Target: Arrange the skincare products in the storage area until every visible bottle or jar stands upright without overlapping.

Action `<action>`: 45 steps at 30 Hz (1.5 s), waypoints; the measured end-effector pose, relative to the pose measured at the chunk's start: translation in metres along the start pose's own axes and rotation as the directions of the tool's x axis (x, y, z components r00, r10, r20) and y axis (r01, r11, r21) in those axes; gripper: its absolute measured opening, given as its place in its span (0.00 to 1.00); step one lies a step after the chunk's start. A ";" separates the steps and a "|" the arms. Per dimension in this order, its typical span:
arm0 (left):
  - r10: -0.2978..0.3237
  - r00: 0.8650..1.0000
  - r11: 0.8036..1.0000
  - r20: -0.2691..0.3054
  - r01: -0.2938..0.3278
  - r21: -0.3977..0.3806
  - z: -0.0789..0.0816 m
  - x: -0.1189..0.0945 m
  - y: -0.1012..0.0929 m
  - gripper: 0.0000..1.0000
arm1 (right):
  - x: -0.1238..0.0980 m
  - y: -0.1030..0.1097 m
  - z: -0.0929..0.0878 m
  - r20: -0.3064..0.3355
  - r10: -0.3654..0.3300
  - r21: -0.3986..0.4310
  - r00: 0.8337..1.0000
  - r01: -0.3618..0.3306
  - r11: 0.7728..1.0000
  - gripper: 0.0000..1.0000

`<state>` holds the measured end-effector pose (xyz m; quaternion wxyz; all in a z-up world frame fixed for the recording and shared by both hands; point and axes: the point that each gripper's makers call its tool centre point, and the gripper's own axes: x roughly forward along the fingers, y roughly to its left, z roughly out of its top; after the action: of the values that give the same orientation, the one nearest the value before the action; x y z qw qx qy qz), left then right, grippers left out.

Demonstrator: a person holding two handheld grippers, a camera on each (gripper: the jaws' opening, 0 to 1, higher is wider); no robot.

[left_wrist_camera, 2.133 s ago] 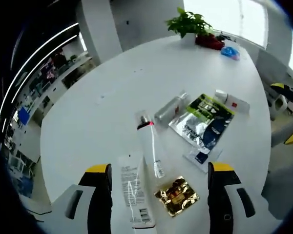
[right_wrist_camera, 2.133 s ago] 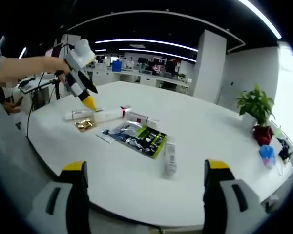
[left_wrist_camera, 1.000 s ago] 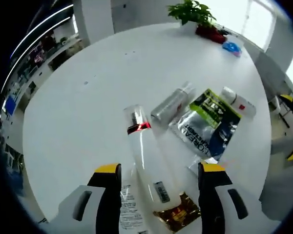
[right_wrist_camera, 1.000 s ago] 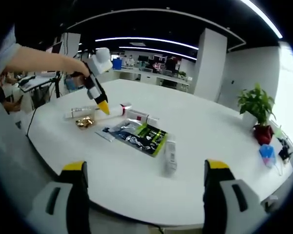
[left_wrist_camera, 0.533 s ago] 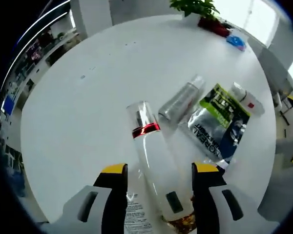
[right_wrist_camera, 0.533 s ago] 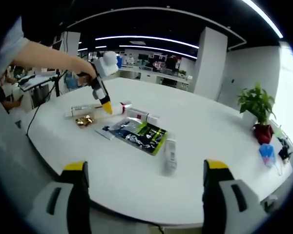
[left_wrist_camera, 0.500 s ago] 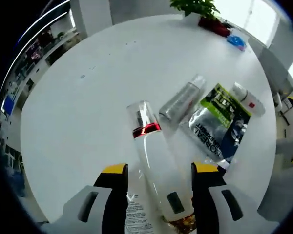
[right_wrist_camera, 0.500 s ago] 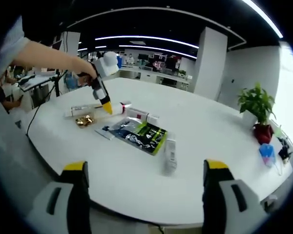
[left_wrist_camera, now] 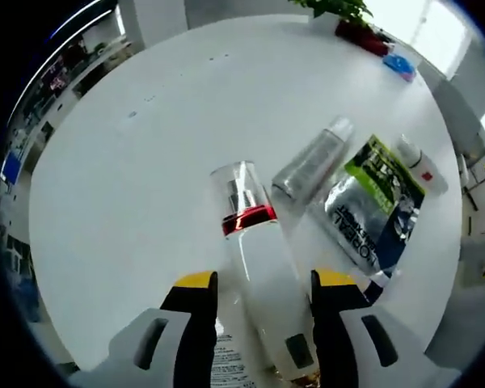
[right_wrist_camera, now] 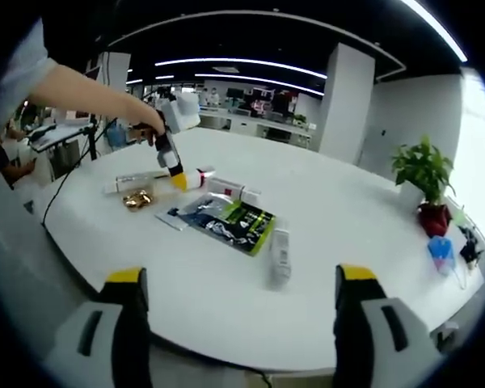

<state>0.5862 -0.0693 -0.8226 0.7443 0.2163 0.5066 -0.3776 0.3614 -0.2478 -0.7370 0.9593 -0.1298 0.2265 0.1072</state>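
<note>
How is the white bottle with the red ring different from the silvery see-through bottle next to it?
The white bottle with the red ring and clear cap is fatter and solid white; the silvery see-through bottle is slimmer and shiny grey. The white bottle lies between the left gripper's jaws; the silvery bottle lies beyond them, beside the green and silver packet. Both lie flat on the white table.

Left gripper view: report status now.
Left gripper open, jaws astride the lying white bottle, not clamped. Right gripper open, empty. Silver tube and sachet lie close beside.
</note>
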 end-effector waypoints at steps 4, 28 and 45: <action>-0.015 1.000 1.000 -0.012 0.014 -0.022 0.001 0.003 -0.002 0.37 | 0.000 0.000 0.000 -0.003 -0.001 0.001 1.000 0.001 1.000 0.96; 0.058 0.998 0.998 -0.039 -0.059 -0.013 0.000 0.003 0.000 0.27 | 0.000 0.001 -0.003 -0.014 0.002 -0.007 1.000 -0.002 1.000 0.96; 0.047 0.998 0.985 0.048 -0.039 -0.166 0.002 -0.006 0.007 0.24 | -0.001 -0.001 -0.003 -0.015 -0.005 -0.010 1.000 0.004 1.000 0.96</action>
<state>0.5909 -0.0642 -0.8167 0.7804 0.1550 0.5120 -0.3236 0.3598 -0.2494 -0.7390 0.9572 -0.1359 0.2328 0.1052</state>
